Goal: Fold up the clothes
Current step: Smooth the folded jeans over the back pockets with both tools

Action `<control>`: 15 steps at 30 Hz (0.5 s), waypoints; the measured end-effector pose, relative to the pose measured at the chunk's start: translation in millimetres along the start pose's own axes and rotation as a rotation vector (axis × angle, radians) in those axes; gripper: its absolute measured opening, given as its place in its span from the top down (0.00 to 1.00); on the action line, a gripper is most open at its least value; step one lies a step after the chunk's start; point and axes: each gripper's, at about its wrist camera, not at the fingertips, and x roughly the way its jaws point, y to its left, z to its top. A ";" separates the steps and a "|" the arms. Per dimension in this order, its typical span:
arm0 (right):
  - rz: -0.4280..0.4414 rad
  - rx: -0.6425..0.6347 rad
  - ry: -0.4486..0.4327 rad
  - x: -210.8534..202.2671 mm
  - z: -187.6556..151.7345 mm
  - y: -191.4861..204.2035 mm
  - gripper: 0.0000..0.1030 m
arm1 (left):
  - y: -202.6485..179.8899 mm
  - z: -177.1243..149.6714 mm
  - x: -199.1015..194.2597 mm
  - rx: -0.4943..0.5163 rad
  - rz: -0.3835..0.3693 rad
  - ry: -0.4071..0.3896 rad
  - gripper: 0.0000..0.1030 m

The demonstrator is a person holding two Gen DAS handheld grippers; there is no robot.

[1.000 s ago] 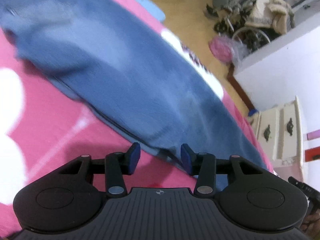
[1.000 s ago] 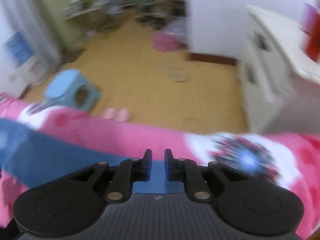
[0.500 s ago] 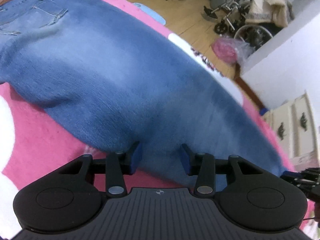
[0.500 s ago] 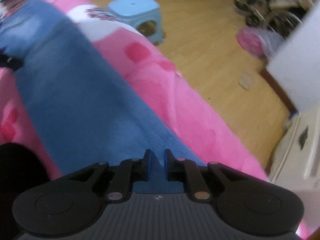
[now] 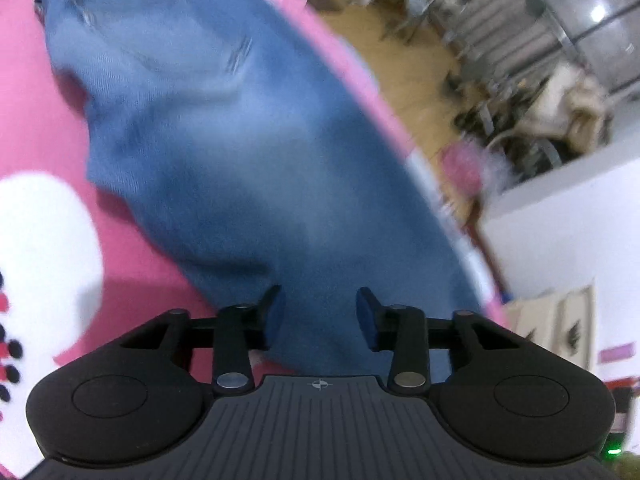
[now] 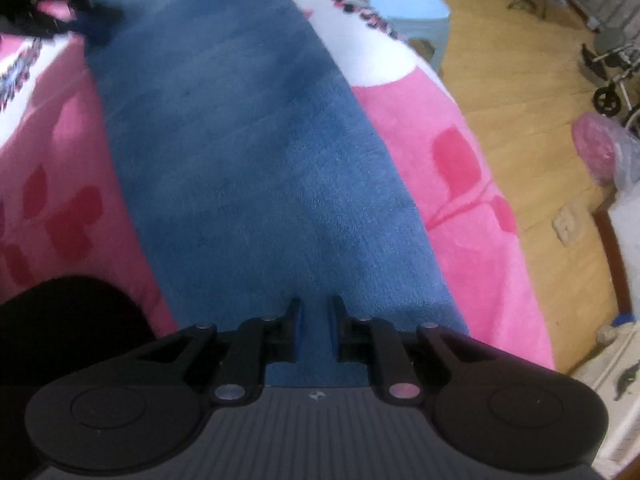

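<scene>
We are folding a pair of blue jeans [image 5: 248, 168] laid flat along a pink blanket [image 5: 48, 120] printed with white and red shapes, near the bed's edge.

In the left wrist view, our left gripper [image 5: 318, 312] sits low over the denim with its jaws spread partway; cloth lies under and between the blue pads, but they do not press on it. The picture is blurred, so seams and pockets are only faint.

In the right wrist view, our right gripper [image 6: 316, 330] points steeply down at a trouser leg [image 6: 256, 168]. Its jaws stand close together with a narrow gap. Denim shows through the gap, though we cannot tell whether a fold is truly pinched.

To do this step well, we judge that each gripper should catch the cloth at an edge, both layers together, before any lift. Both hands should then rise evenly, so the leg folds over straight rather than twisting. The fabric lies near the blanket's border, so a drag toward the wooden floor [image 6: 516, 92] could pull it off.

As for containers, we see none in use. A pale blue stool [image 6: 404, 4] and a pink bag [image 6: 600, 148], contents unseen, stand on the floor.
</scene>
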 end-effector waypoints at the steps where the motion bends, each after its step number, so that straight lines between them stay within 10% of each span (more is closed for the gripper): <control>1: 0.000 -0.007 0.022 0.9 3.4 -0.4 0.86 | 0.0 3.3 -6.6 0.004 -0.016 -0.030 0.58; 6: -0.005 0.007 0.066 10.3 9.3 -1.1 0.85 | 42.1 10.4 3.4 -0.043 0.152 -0.026 0.70; 10: -0.012 0.009 0.079 10.5 9.4 -0.5 0.85 | 73.5 12.4 -2.6 -0.211 0.040 -0.004 0.71; 15: 0.010 0.029 0.075 -4.7 40.4 4.0 0.85 | 54.5 23.7 -23.9 -0.136 0.011 -0.049 0.62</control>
